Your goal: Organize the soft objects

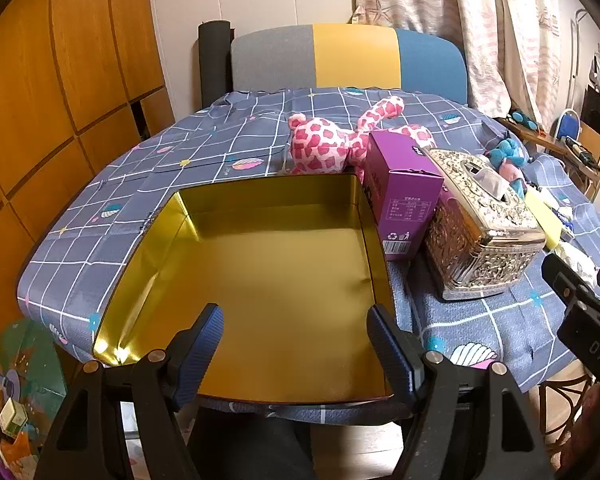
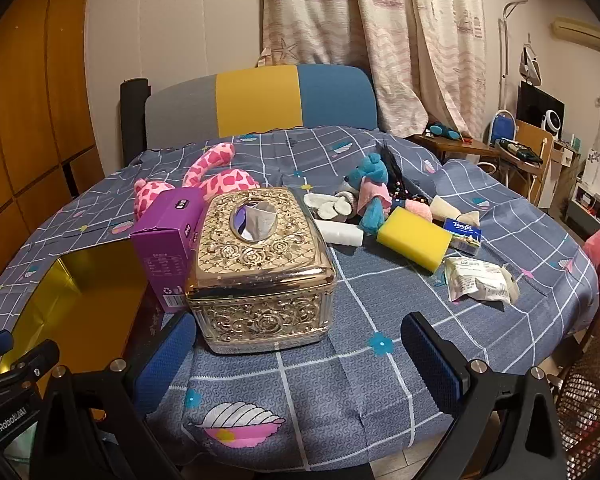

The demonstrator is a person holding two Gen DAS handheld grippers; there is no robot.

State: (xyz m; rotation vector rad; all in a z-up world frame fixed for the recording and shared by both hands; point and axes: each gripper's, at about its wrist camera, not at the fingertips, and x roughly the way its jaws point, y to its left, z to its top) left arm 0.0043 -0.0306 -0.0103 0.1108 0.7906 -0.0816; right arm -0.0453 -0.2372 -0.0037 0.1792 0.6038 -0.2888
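Observation:
A gold-lined tin box (image 1: 276, 280) lies open and empty at the table's near left. My left gripper (image 1: 296, 344) hovers open over its near edge, nothing between the fingers. A pink spotted plush (image 1: 332, 140) lies beyond the box; the right wrist view shows the plush (image 2: 220, 176) too. A blue and pink plush toy (image 2: 370, 188), a yellow sponge (image 2: 414, 238), a white block (image 2: 340, 234), round pads (image 2: 328, 206) and a pink puff (image 2: 418, 208) lie at the far right. My right gripper (image 2: 296, 354) stands open above the cloth near the front edge, holding nothing.
A purple carton (image 2: 166, 248) and an ornate gold tissue box (image 2: 260, 260) stand between tin and toys. A Tempo tissue pack (image 2: 464, 232) and a crinkled white packet (image 2: 480, 280) lie right. A multicoloured chair back (image 2: 260, 98) stands behind the round table with its checked cloth (image 2: 380, 296).

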